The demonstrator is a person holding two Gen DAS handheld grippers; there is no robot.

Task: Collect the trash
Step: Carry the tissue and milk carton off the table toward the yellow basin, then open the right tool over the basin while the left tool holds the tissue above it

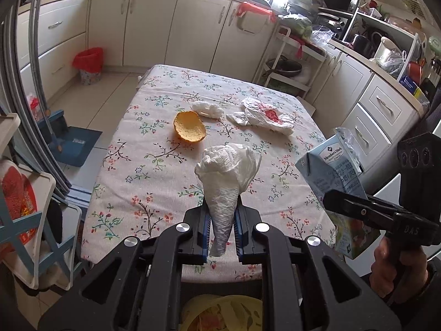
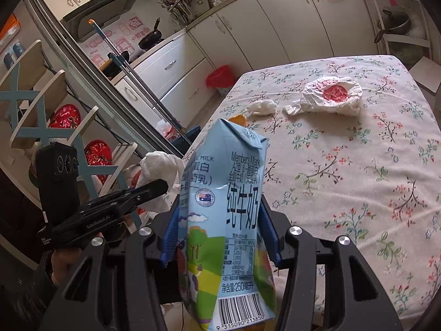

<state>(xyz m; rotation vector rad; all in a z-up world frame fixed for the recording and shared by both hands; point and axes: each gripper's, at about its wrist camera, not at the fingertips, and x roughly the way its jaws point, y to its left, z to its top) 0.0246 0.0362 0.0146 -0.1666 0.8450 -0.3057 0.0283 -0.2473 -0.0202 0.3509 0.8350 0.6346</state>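
Note:
My left gripper [image 1: 222,220] is shut on a crumpled white paper towel [image 1: 228,173], held above the near edge of the floral tablecloth [image 1: 154,149]. My right gripper [image 2: 220,226] is shut on a light-blue milk carton [image 2: 228,193], upright between its blue pads; the same milk carton [image 1: 330,171] shows at the right of the left wrist view. On the table lie an orange peel [image 1: 189,129], a small white tissue wad [image 1: 207,109] and a white plastic bag with a red print [image 1: 266,115]. In the right wrist view the plastic bag [image 2: 330,93] and tissue wad [image 2: 260,107] lie far ahead.
A bin with a red liner [image 1: 89,64] stands on the floor by the white cabinets [image 1: 154,24]. A blue-and-white rack [image 1: 24,220] is close at the left. A mop handle [image 2: 137,82] leans near the table's far side. A cluttered counter [image 1: 386,55] runs along the right.

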